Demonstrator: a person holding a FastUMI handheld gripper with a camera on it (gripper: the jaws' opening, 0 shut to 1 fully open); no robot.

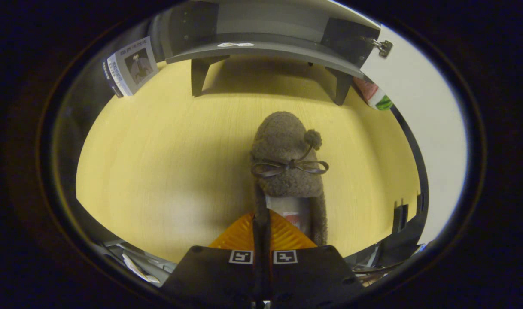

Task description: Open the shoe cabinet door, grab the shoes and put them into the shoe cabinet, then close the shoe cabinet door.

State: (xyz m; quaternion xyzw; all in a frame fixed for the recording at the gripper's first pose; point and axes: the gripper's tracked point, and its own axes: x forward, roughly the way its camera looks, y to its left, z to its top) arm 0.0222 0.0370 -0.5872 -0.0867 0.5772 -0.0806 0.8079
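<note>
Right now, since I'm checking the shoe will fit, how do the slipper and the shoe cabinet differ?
The slipper is fuzzy and brown; the shoe cabinet is smooth and dark grey. The slipper is just ahead of the claw, its heel edge pinched between the shut fingers; the shoe cabinet stands beyond it, untouched. The slipper carries a bow and pom-pom; the shoe cabinet is raised on legs. Both are over the yellow wood floor.

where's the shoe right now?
In the gripper view the brown fuzzy shoe hangs over the yellow wooden floor, its collar edge pinched in the shut gripper, toe pointing toward the dark shoe cabinet beyond.
</note>
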